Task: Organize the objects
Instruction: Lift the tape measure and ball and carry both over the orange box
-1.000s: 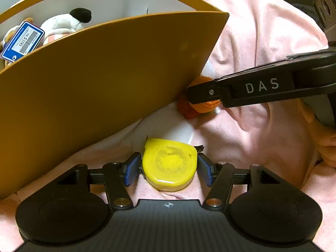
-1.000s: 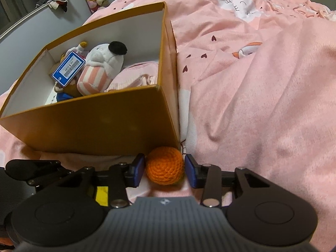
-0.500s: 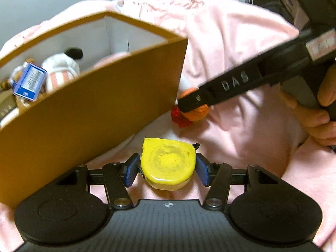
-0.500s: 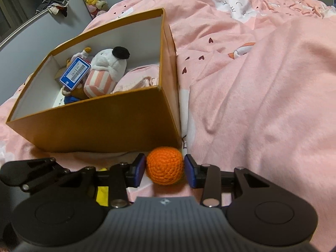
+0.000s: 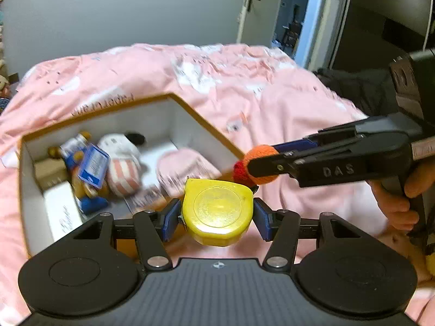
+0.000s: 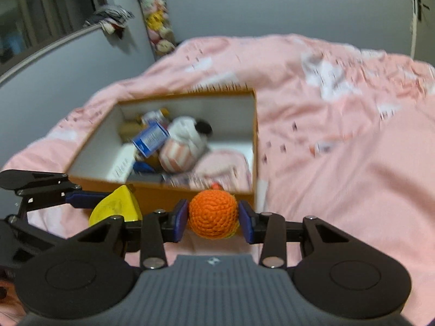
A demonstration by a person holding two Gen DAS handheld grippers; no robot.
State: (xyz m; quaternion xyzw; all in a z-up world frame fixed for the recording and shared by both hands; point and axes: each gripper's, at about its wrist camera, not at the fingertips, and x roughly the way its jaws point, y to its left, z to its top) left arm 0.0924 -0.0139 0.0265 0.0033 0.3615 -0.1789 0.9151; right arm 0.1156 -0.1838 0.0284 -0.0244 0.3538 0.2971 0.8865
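My left gripper (image 5: pixel 217 214) is shut on a yellow tape measure (image 5: pixel 217 212) and holds it in the air just before the near wall of an open orange box (image 5: pixel 206 130). My right gripper (image 6: pixel 213 214) is shut on an orange crocheted ball (image 6: pixel 213 213) and holds it above the box's near wall (image 6: pixel 163 193). In the left wrist view the ball (image 5: pixel 258 168) and right gripper come in from the right. In the right wrist view the tape measure (image 6: pixel 117 207) shows at the left.
The box lies on a pink duvet (image 6: pixel 339 135) and holds a striped plush (image 6: pixel 185 146), a blue tagged item (image 6: pixel 151 138), a white carton (image 5: pixel 62 212) and pink cloth (image 5: pixel 182 168). Grey walls and a door (image 5: pixel 261 8) stand behind the bed.
Both grippers have risen with their objects from the duvet beside the box to above its near wall. The box's inside now shows from above.
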